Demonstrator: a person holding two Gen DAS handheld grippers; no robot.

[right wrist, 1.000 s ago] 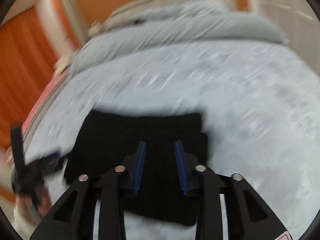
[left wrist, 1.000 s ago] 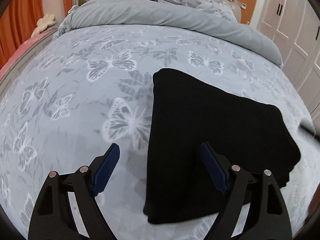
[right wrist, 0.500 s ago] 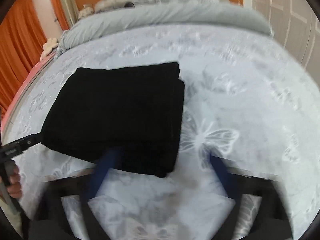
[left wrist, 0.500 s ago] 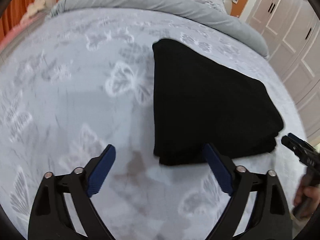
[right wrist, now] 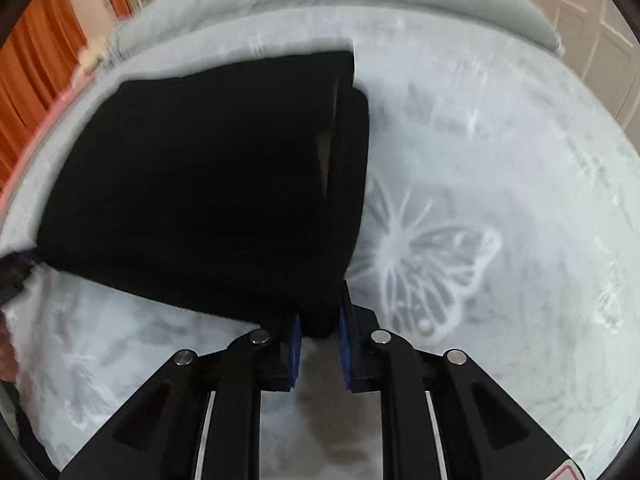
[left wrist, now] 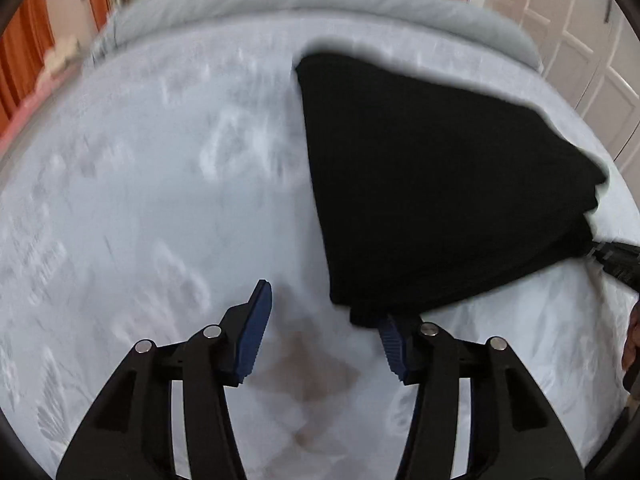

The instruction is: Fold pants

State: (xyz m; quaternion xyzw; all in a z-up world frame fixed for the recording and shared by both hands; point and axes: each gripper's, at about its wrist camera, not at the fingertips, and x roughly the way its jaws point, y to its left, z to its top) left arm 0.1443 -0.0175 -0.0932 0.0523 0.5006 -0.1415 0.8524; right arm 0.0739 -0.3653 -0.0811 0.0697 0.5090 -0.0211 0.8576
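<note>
The folded black pants (left wrist: 432,184) lie on the butterfly-print bed cover. In the left wrist view my left gripper (left wrist: 326,316) is open at the pants' near left corner, its right finger partly under that corner and its left finger on bare cover. In the right wrist view the pants (right wrist: 208,184) fill the left half, and my right gripper (right wrist: 318,320) is shut on their near right corner. The right gripper also shows at the right edge of the left wrist view (left wrist: 616,260), touching the pants.
The grey butterfly cover (right wrist: 480,200) spreads around the pants. A rolled grey duvet (left wrist: 320,4) lies across the head of the bed. White wardrobe doors (left wrist: 580,40) stand to the right and orange curtains (right wrist: 32,60) to the left.
Both grippers have moved in to the pants' near corners. My right gripper has shut on its corner. My left gripper has narrowed but stays open.
</note>
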